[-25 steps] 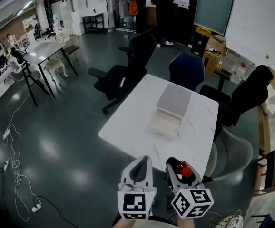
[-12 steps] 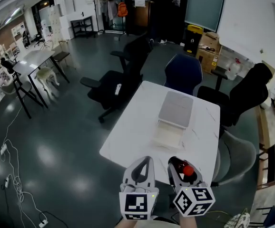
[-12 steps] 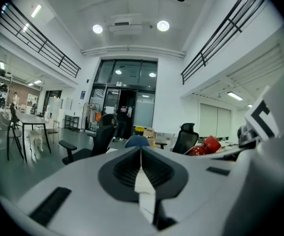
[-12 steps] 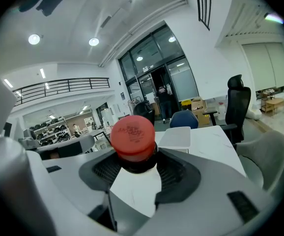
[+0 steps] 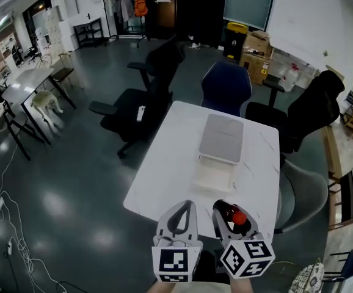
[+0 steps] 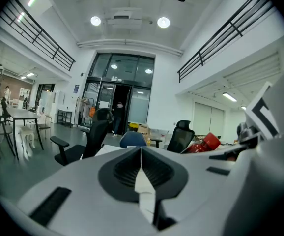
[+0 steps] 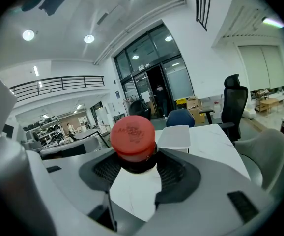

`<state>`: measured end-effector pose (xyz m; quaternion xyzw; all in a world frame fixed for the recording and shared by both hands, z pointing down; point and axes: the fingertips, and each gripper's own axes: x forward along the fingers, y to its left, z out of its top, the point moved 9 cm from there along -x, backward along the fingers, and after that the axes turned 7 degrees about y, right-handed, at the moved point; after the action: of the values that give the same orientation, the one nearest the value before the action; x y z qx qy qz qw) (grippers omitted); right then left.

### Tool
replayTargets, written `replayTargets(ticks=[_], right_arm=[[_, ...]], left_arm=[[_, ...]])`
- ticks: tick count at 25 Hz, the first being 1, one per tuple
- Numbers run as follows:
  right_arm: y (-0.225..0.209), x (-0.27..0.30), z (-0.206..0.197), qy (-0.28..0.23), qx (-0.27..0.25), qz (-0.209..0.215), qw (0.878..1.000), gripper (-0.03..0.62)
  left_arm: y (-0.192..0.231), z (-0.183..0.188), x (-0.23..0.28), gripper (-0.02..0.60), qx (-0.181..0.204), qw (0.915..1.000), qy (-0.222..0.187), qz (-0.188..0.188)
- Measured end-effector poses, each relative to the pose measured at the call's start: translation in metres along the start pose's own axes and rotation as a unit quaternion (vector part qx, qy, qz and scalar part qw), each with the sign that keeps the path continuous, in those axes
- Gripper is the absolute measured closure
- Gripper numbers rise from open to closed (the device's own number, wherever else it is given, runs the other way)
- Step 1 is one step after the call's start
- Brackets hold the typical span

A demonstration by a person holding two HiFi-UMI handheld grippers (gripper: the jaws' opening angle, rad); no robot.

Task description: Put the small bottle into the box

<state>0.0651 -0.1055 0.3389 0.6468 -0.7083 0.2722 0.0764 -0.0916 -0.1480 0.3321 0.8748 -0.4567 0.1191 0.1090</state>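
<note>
Near the table (image 5: 164,176) edge, left gripper (image 5: 181,212) jaws meet; right gripper (image 5: 228,215) pinches small bottle (image 5: 239,218).

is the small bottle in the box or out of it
Out. The small bottle is clamped in the right gripper, near the person and short of the box on the table.

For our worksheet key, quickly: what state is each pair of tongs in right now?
Left tongs: closed, empty.
Right tongs: closed on the small bottle.
</note>
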Motion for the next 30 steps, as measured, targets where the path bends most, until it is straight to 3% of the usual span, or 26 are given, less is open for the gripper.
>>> replayTargets(ticks=[18, 24, 30], right_arm=[[-0.046, 0.072, 0.027, 0.041, 0.009, 0.003, 0.999, 0.367], [-0.071, 0.104, 0.038, 0.060, 0.014, 0.004, 0.998, 0.367], [-0.089, 0.132, 0.044, 0.082, 0.020, 0.007, 0.996, 0.366]], left_arm=[[0.012, 0.009, 0.083, 0.561, -0.012, 0.9992, 0.037, 0.007], [0.013, 0.012, 0.121, 0.561, -0.033, 0.9978, 0.055, 0.015], [0.016, 0.007, 0.155, 0.561, -0.020, 0.9969, 0.075, 0.013]])
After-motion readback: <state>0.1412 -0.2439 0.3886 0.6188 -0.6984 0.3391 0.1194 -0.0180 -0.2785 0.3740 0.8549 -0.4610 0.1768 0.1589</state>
